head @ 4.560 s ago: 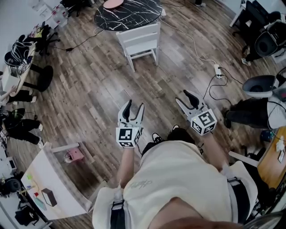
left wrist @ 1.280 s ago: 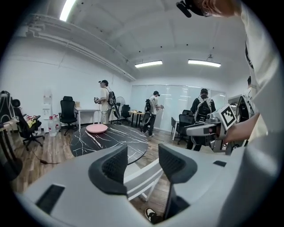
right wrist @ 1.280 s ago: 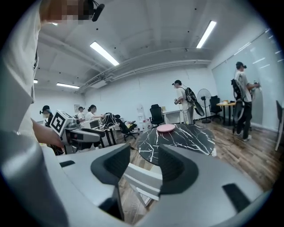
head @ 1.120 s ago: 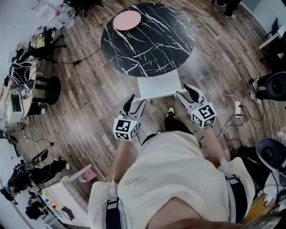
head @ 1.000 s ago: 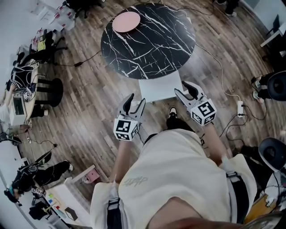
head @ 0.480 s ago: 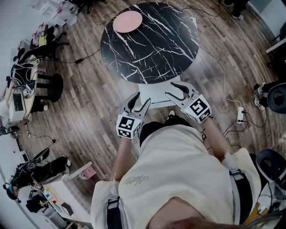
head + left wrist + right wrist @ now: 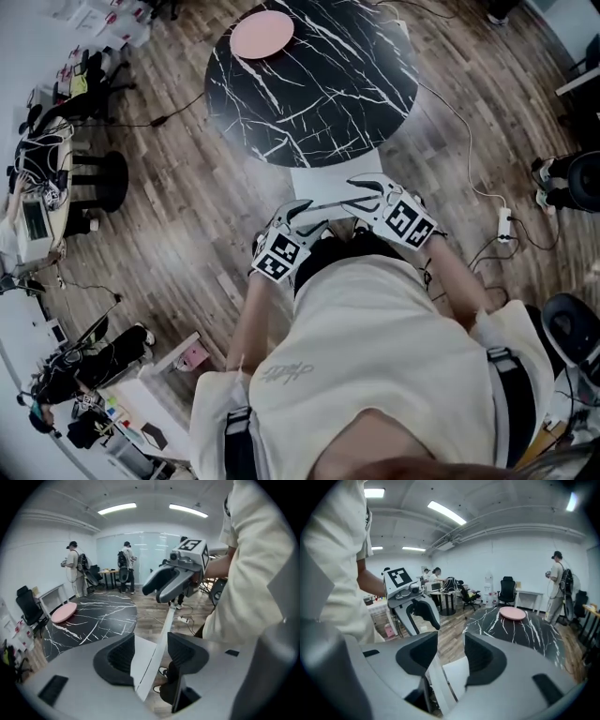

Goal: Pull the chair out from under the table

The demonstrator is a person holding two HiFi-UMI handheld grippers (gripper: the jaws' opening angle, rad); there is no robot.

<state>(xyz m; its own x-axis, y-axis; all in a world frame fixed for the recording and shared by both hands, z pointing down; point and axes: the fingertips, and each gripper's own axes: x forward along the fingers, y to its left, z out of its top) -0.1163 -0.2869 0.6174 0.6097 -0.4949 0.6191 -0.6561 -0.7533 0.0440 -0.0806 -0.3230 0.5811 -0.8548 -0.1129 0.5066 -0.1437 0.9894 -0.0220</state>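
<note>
While the chair [image 7: 330, 180] is sitting at the centre of the head view, its white seat partly tucked under the near edge of the black table [image 7: 309, 84], its top rail [image 7: 159, 644] is running between the jaws of both tools. The left gripper [image 7: 307, 214] is straddling the rail toward its left end and the right gripper [image 7: 354, 195] toward its right end. Each has its jaws spread, with the pads not yet pinching. The step in hand is looking like the grasp, so both grippers should be closing squarely, with the pads seated well over the rail, before any pull. An even, level pull toward the lower edge of the frame should be keeping the chair from twisting or tipping. The person's shoes [image 7: 163, 671] are standing close behind it, so they will be needing room to step back.
</note>
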